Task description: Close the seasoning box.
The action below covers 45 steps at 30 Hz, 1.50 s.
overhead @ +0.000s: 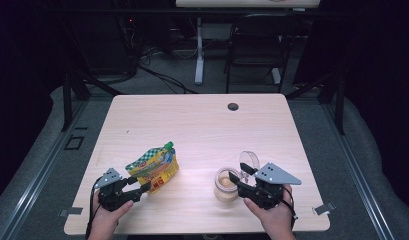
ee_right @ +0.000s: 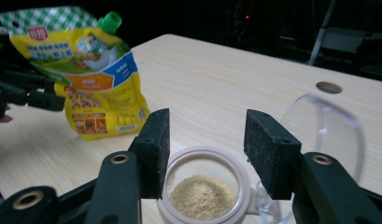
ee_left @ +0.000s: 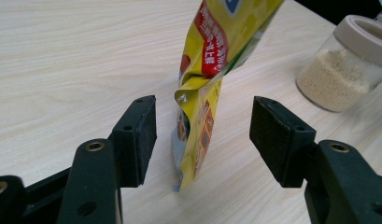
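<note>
The yellow spouted pouch (overhead: 153, 167) stands on its lower edge at the near left of the tabletop (overhead: 192, 125), leaning a little, its green cap (overhead: 168, 146) at the far top corner. Its near edge sits between the fingers of the left gripper (overhead: 142, 188), which stand wide apart with a clear gap on each side in the left gripper view, so nothing is clamped. To the right, well apart from the pouch, the clear jar (overhead: 226, 185) of pale granules stands at the near right, its beige rim uncovered and its transparent lid (overhead: 249, 161) flipped up on the far right side. The right gripper (overhead: 237, 182) is just above and beside the jar mouth, its fingers spread wide and gripping nothing; in the right gripper view the rim and the granules show in the gap between them.

The tabletop is pale wood grain with a round cable hole (overhead: 233, 106) near its far edge. Beyond it the room is dark: a grey floor, a white desk leg (overhead: 199, 55), a black chair (overhead: 257, 45) and trailing cables.

The pouch's print is too small to read. The jar's near wall is hidden behind the right gripper in the high view.
</note>
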Motion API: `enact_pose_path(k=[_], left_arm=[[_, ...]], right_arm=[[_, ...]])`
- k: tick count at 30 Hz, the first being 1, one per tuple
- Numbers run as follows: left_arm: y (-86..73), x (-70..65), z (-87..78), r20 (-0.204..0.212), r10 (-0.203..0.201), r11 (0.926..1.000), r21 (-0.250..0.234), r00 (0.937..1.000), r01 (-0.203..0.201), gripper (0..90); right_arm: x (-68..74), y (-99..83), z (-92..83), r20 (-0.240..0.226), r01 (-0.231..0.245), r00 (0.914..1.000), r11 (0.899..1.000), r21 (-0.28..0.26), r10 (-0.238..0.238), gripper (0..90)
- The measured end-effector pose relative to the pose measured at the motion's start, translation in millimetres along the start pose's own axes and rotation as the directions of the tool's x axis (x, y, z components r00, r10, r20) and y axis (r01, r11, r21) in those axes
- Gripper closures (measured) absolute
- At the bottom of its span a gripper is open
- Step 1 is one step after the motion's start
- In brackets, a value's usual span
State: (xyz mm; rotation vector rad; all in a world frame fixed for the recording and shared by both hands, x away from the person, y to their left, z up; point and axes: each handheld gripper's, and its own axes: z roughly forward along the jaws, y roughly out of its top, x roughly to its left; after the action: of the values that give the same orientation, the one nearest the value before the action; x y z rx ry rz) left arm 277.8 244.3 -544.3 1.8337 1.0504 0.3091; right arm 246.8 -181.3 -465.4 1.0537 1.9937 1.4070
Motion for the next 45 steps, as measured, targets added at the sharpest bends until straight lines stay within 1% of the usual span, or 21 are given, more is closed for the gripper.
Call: enact_pose_path(k=[1, 4, 5, 7, 13, 14, 16, 17, 19, 20, 21, 23, 24, 26, 28, 30, 32, 36, 41, 42, 45], left_arm=[[0.0, -0.5, 0.3, 0.0, 0.007, 1.0, 0.0, 1.0, -0.007, 41.6], [-0.1, -0.8, 1.0, -0.004, 0.007, 1.0, 0.001, 1.0, -0.007, 42.1], [-0.1, -0.5, 1.2, -0.004, 0.006, 1.0, 0.002, 1.0, -0.006, 42.4], [-0.4, 0.3, 1.5, -0.008, 0.008, 1.0, 0.002, 0.9999, -0.008, 42.6], [-1.0, 1.8, 1.2, -0.011, -0.001, 1.0, 0.001, 0.9999, 0.001, 42.7], [-0.9, 1.7, 1.1, -0.007, -0.001, 1.0, 0.003, 1.0, 0.001, 42.5], [-0.9, 1.4, 1.4, 0.001, 0.001, 1.0, 0.001, 1.0, -0.001, 42.1], [-0.7, 1.1, 1.2, 0.002, 0.006, 1.0, 0.008, 1.0, -0.006, 42.1], [-0.7, 0.7, 1.8, 0.006, 0.014, 0.9998, 0.012, 0.9999, -0.014, 42.6], [-0.6, 0.3, 1.6, -0.007, 0.022, 0.9994, 0.026, 0.9997, -0.022, 43.3], [-1.0, 0.1, 2.1, -0.016, 0.027, 0.9993, 0.026, 0.9995, -0.026, 43.5], [-1.3, 0.2, 2.1, -0.016, 0.023, 0.9995, 0.024, 0.9996, -0.022, 44.1], [-1.4, 0.3, 2.0, -0.017, 0.021, 0.9997, 0.015, 0.9996, -0.021, 44.1], [-1.2, 0.9, 1.5, -0.016, 0.017, 0.9998, 0.007, 0.9997, -0.017, 43.8], [-1.0, 1.3, 0.8, -0.022, 0.014, 0.9999, 0.003, 0.9997, -0.014, 43.1], [-0.9, 1.4, 0.3, -0.023, 0.01, 0.9999, 0.0, 0.9997, -0.01, 43.5], [-1.0, 1.7, 0.5, -0.022, 0.008, 1.0, -0.001, 0.9997, -0.008, 43.6], [-1.4, 1.5, 1.9, -0.021, 0.013, 0.9999, 0.002, 0.9997, -0.013, 44.4], [-1.6, 0.3, 3.1, -0.018, 0.016, 0.9999, 0.006, 0.9997, -0.016, 45.3], [-1.6, 0.2, 3.1, -0.017, 0.017, 0.9998, 0.007, 0.9997, -0.017, 45.3], [-1.7, 0.1, 3.3, -0.014, 0.017, 0.9998, 0.008, 0.9998, -0.017, 45.3]], right_arm=[[-0.9, 1.5, -1.8, 0.006, -0.004, 1.0, 1.0, -0.006, 0.004, 50.2], [-6.1, 7.6, -9.8, -0.003, -0.021, 0.9998, 1.0, -0.016, 0.021, 48.8], [-7.5, 9.2, -11.8, -0.004, -0.026, 0.9997, 0.999, -0.033, 0.026, 48.5], [-11.0, 13.1, -17.7, 0.01, -0.024, 0.9996, 0.999, -0.032, 0.025, 47.3], [-27.4, 16.5, -31.5, 0.039, -0.068, 0.9968, 0.996, -0.054, 0.07, 46.8], [-29.3, 16.5, -33.5, 0.043, -0.07, 0.9964, 0.996, -0.052, 0.073, 47.8], [-32.6, 15.7, -38.1, 0.052, -0.08, 0.995, 0.993, -0.086, 0.085, 50.2], [-34.5, 15.5, -40.1, 0.054, -0.08, 0.9949, 0.993, -0.092, 0.086, 51.3], [-37.6, 14.8, -42.2, 0.068, -0.077, 0.9943, 0.993, -0.09, 0.083, 54.6], [-39.3, 13.9, -42.9, 0.078, -0.071, 0.9939, 0.994, -0.086, 0.078, 56.0], [-41.2, 12.7, -43.2, 0.086, -0.071, 0.9932, 0.994, -0.081, 0.078, 57.0], [-45.3, 9.6, -42.4, 0.094, -0.081, 0.9917, 0.994, -0.073, 0.088, 59.8], [-47.2, 8.0, -42.3, 0.103, -0.087, 0.9902, 0.994, -0.073, 0.094, 61.2], [-51.1, 4.9, -42.5, 0.116, -0.099, 0.9875, 0.992, -0.077, 0.107, 66.2], [-54.7, 1.8, -42.3, 0.147, -0.115, 0.981, 0.99, -0.085, 0.127, 71.5], [-58.4, -1.1, -42.3, 0.173, -0.118, 0.9764, 0.99, -0.077, 0.13, 75.3], [-61.4, -3.9, -40.7, 0.188, -0.131, 0.9717, 0.988, -0.077, 0.143, 77.9], [-68.0, -10.6, -36.9, 0.219, -0.143, 0.9639, 0.988, -0.056, 0.152, 83.2], [-72.4, -17.4, -30.1, 0.224, -0.161, 0.9611, 0.987, -0.019, 0.161, 87.4], [-73.0, -18.5, -28.5, 0.224, -0.163, 0.9609, 0.986, -0.02, 0.163, 87.7], [-73.9, -20.5, -26.3, 0.219, -0.166, 0.9619, 0.986, -0.007, 0.164, 88.3]])
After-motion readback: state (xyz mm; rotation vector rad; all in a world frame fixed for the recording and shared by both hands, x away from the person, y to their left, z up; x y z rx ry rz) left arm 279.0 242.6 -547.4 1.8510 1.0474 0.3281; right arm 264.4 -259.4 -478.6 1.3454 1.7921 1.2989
